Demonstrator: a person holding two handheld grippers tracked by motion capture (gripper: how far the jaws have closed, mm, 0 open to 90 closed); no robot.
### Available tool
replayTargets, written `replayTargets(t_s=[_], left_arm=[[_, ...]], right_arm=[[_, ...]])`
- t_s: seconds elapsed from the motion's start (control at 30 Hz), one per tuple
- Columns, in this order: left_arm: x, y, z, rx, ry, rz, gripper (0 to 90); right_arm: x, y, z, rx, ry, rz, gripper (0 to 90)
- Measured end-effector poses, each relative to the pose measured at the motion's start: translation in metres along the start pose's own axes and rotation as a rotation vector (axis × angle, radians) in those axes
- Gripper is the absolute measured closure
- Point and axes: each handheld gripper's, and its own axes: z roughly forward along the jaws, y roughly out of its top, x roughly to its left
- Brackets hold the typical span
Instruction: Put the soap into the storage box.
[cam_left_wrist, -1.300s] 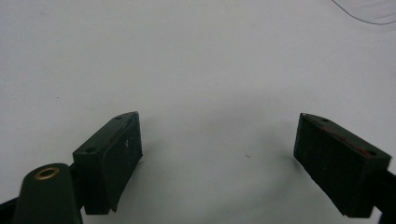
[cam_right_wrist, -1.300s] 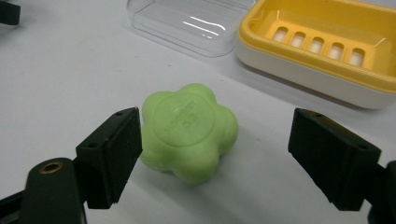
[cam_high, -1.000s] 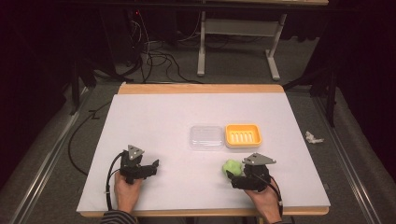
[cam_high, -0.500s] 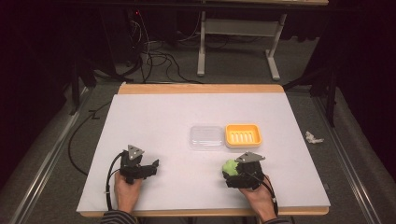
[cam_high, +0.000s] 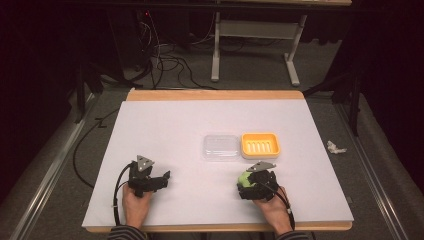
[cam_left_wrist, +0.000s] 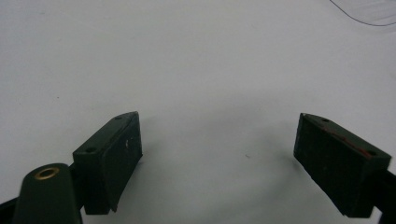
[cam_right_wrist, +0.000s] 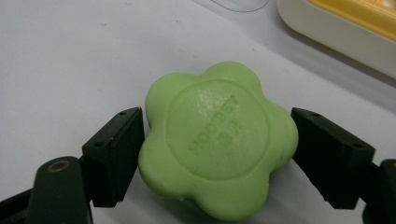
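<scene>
1. We see our left gripper (cam_high: 159, 179) is black, with a grey three-cornered plate and a trailing black cable.
2. Our right gripper (cam_high: 246, 183) matches it.
3. Our sleeves are striped.

The right hand-held gripper (cam_high: 248, 181) has slid the green soap (cam_high: 244, 178) leftward and nearer the person.

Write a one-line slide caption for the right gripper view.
Right claw straddles a green flower-shaped soap on the white table, jaws at its sides, yellow soap dish beyond.
</scene>
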Motion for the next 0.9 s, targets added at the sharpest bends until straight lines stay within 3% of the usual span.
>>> replayTargets(t_s=[0.23, 0.9], left_arm=[[-0.0001, 0.0, -0.0002, -0.002, 0.0, 0.0, 15.8], [0.0001, 0.0001, 0.0001, 0.001, 0.0, -0.002, 15.8]], right_arm=[[0.0007, 0.0012, 0.0019, 0.0, 0.0, 0.005, 26.1], [-0.0022, -0.0003, -0.0005, -0.002, 0.031, -0.019, 27.1]])
